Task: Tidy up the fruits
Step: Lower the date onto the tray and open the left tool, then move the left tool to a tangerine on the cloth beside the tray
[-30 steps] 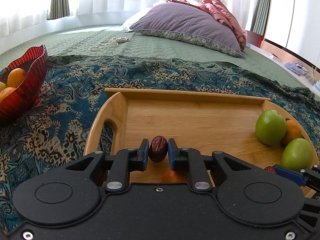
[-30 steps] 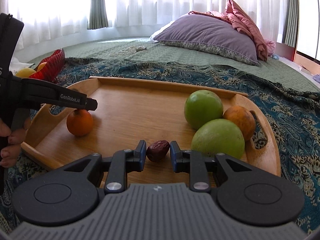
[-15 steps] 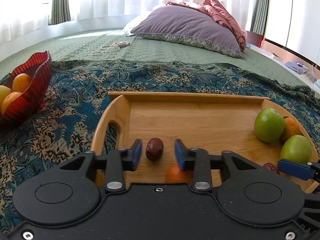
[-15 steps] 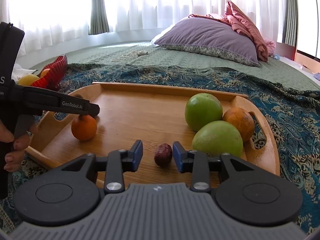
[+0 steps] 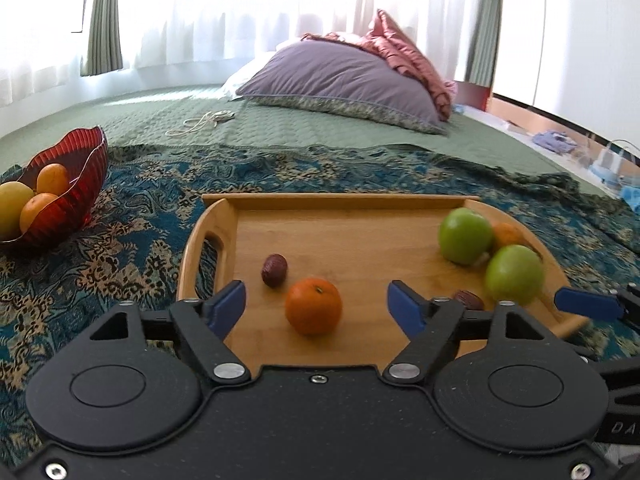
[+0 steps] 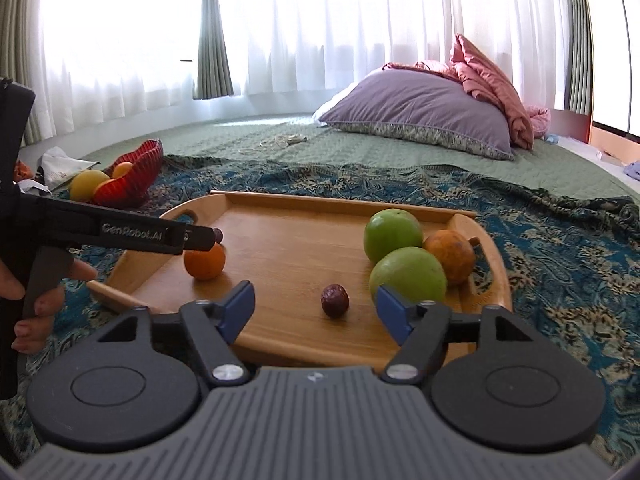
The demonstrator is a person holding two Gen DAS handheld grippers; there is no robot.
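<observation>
A wooden tray (image 5: 352,232) (image 6: 288,240) lies on a patterned blue throw. On it are a small orange (image 5: 313,306) (image 6: 205,262), two green apples (image 5: 465,235) (image 6: 393,235), a darker orange fruit (image 6: 450,255) and two dark red dates. My left gripper (image 5: 316,306) is open and empty above the tray's near edge; one date (image 5: 274,270) lies just beyond its left finger. My right gripper (image 6: 316,308) is open and empty; the other date (image 6: 335,300) lies on the tray between its fingers.
A red glass bowl (image 5: 76,184) (image 6: 136,176) with oranges and a yellow fruit stands left of the tray. A purple pillow (image 5: 340,80) and a white cable (image 5: 204,122) lie on the green bedspread behind. The left gripper's body (image 6: 120,232) crosses the right wrist view.
Both grippers have opened and let go of their dates, which now lie on the tray. Both grippers have drawn back and up from the tray.
</observation>
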